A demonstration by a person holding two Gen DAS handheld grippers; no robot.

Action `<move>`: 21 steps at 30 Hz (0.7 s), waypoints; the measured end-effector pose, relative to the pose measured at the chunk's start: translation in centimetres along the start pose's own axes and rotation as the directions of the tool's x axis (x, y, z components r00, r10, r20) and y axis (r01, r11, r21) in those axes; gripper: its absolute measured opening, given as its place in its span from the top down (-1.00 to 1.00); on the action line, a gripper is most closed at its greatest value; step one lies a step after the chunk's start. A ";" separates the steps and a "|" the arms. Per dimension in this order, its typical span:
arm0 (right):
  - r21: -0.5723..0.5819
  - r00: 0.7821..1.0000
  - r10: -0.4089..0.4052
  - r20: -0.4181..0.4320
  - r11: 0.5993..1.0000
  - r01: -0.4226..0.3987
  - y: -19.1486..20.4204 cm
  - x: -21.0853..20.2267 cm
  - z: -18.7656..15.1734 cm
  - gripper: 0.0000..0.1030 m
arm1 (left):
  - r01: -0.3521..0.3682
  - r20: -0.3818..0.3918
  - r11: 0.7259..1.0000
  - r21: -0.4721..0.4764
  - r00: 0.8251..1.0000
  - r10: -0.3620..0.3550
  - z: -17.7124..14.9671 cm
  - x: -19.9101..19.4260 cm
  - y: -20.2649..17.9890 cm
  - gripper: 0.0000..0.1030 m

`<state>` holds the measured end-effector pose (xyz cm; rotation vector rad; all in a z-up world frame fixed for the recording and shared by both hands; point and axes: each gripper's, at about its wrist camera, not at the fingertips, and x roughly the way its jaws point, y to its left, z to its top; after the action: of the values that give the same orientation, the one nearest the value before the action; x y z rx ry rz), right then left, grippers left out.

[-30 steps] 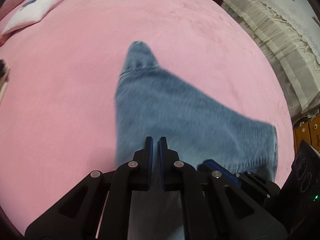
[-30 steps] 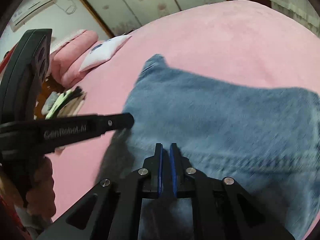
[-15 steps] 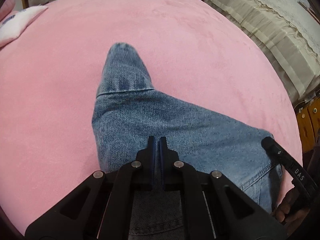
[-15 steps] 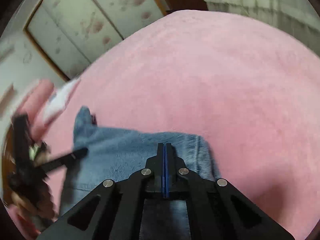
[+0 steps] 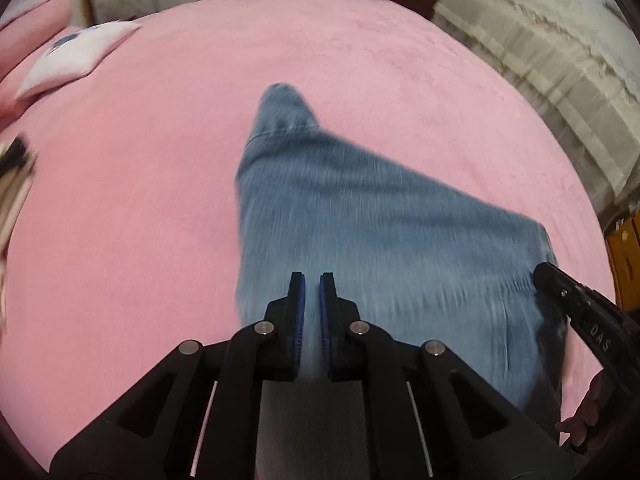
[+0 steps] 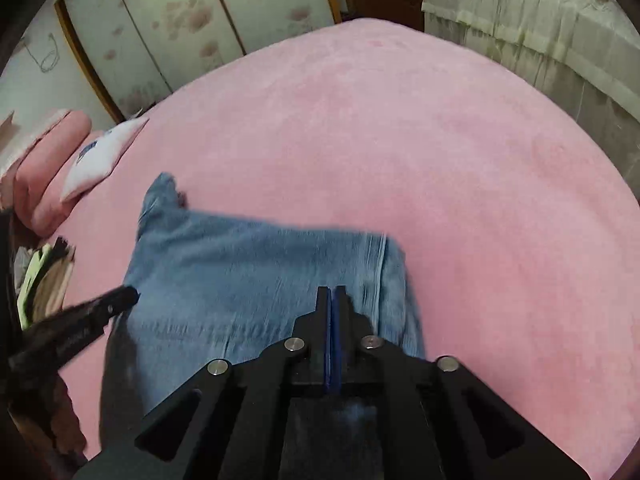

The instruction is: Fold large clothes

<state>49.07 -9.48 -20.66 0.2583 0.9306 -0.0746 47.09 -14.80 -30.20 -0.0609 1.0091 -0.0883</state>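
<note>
Blue jeans [image 5: 360, 208] lie folded on the pink bed [image 5: 120, 220], one narrow end pointing away from me. My left gripper [image 5: 312, 280] is over the near left part, shut on a fold of denim that runs back under its jaws. In the right wrist view its tip [image 6: 124, 296] sits at the jeans' [image 6: 240, 272] left edge. My right gripper [image 6: 332, 290] is at the near right corner by the seam. Its pads still pinch denim while its jaws are opening slightly. Its tip [image 5: 540, 272] shows at the jeans' right edge, with a hand [image 5: 580, 416] below it.
A white pillow [image 6: 100, 156] and a rolled pink blanket [image 6: 52, 160] lie at the bed's [image 6: 440, 140] far left, with clutter [image 6: 44, 280] beside them. Cream lace-covered furniture [image 5: 560, 60] stands off the right side. Wardrobe doors [image 6: 180, 20] line the back wall.
My right gripper has shifted from the middle of the jeans to their right corner. The left view swung a little, and both grippers kept their hold on the denim.
</note>
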 end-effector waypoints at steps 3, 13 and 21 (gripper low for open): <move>-0.050 1.000 0.000 -0.018 0.999 -0.001 0.5 -1.8 -2.3 0.85 | -0.011 -0.016 0.998 -0.067 1.000 0.010 -3.5 -2.3 0.6 0.86; -0.159 0.981 -0.049 -0.187 0.987 0.019 1.1 -5.4 -11.3 0.67 | -0.020 -0.089 0.986 -0.167 0.996 0.006 -13.0 -8.1 2.2 0.85; -0.111 0.951 -0.069 -0.302 0.993 0.037 0.2 -8.7 -13.1 0.50 | -0.061 -0.237 0.978 -0.201 0.971 0.012 -17.0 -12.1 1.8 0.80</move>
<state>33.60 -6.35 -21.09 0.1492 1.2464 -0.0359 26.41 -11.91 -29.24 -0.2264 1.2539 0.0456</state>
